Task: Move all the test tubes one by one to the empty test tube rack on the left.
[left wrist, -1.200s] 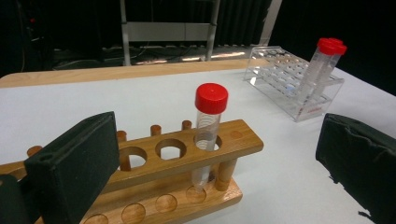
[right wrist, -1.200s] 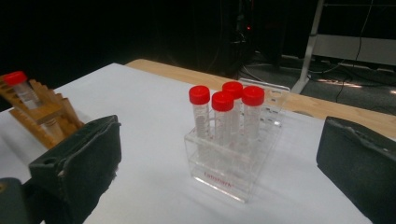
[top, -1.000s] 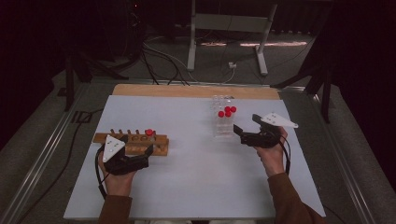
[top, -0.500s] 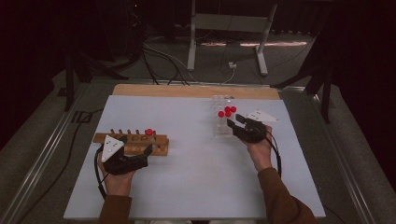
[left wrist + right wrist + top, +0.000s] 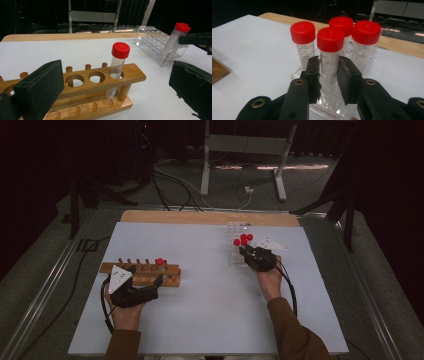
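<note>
The room lay dark, its upper corners of the frame lost in black. A grey carpeted floor (image 5: 45, 270) spread around the bench (image 5: 200, 320), whose white top ended in a bare wooden strip (image 5: 210, 217) along its far edge. Beyond it, at the top centre, stood a pale metal stand (image 5: 245, 150) on two legs, with patches of light on the floor (image 5: 270, 167) behind them. Black cables (image 5: 170, 180) snaked over the carpet at upper left, and a white one (image 5: 247, 195) lay near the stand. Metal rails (image 5: 40, 300) ran along both sides of the bench. Dark frame legs (image 5: 75, 205) rose at left and right.
</note>
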